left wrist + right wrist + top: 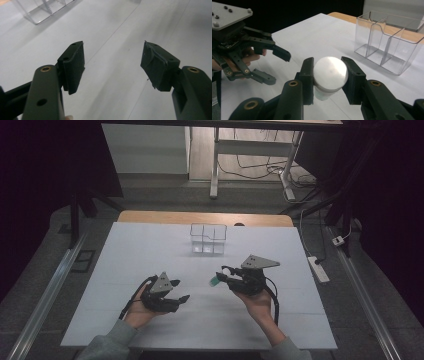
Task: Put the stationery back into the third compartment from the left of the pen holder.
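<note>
Nearest the person, the left claw point(176, 291) hangs low over the white worktop point(150, 250) with its jaws spread wide and nothing between them; in the left gripper view only bare sheet lies between the two black pads point(74, 65), so this hand looks parked out of the way, ready to help if wanted. Just across from it, at about the same depth, the right claw point(223, 276) is clenched on a small jar with a round white lid point(330, 73), its pale greenish body point(214, 281) poking out past the jaw tips. The right gripper view looks straight down onto the lid, with one pad pressed to each side just under it, a grip that seems chosen to keep the jar steady while it is carried clear of the surface; whether it rides fully level I cannot tell. Farther off, near the middle back of the worktop and well apart from both claws, stands a clear plastic organiser point(208, 238) with open-topped compartments, apparently empty. Its position straight ahead of the held jar suggests it is the likely destination, to be entered from above.
</note>
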Available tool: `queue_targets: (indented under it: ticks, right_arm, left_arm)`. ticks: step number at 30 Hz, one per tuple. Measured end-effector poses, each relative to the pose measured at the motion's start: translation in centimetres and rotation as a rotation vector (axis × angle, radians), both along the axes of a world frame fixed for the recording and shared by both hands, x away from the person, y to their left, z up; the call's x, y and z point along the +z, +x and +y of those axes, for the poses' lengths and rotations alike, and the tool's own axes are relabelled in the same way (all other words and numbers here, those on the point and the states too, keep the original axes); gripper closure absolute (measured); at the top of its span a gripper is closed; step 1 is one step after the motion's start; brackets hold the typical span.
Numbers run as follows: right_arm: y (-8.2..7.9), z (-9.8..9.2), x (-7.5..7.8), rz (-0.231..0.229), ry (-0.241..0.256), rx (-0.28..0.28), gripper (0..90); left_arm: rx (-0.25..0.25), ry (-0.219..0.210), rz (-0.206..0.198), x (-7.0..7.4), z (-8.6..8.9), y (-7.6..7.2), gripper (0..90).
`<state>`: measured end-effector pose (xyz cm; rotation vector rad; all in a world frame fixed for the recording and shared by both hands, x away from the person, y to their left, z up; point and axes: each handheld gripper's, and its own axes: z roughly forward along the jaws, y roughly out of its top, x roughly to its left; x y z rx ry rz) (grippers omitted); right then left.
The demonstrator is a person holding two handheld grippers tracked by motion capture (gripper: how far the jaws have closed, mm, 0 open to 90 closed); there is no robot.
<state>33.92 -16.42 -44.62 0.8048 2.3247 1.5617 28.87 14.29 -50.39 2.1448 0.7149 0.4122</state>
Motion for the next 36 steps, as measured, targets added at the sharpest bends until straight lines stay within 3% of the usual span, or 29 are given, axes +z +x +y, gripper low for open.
queue_targets:
  ticks: [10, 14, 22, 25, 31, 36]
  right_arm:
    - [0.5, -0.7, 1.1, -0.044, -0.009, -0.033, 64.0]
    - [1.7, -1.1, 2.6, -0.067, 0.009, -0.089, 64.0]
    - [6.8, -0.9, 5.4, -0.098, 0.024, -0.197, 64.0]
    - [8.9, 0.0, 5.8, -0.101, -0.004, -0.232, 63.9]
    - [13.7, 1.7, 4.6, -0.082, -0.044, -0.282, 64.0]
    - [16.3, 2.6, 2.8, -0.042, -0.102, -0.298, 63.6]
  left_arm:
    - [0.055, 0.01, 0.013, -0.3, 2.9, -0.9, 35.0]
    - [0.084, 0.013, 0.025, -0.5, 4.7, -1.4, 35.0]
    - [0.125, 0.023, 0.038, -1.0, 7.0, -2.1, 34.9]
    - [0.133, 0.02, 0.038, -1.1, 7.5, -2.1, 34.9]
    - [0.15, 0.017, 0.038, -1.1, 8.4, -2.0, 34.9]
    - [0.165, 0.005, 0.047, -1.3, 9.0, -1.8, 34.7]
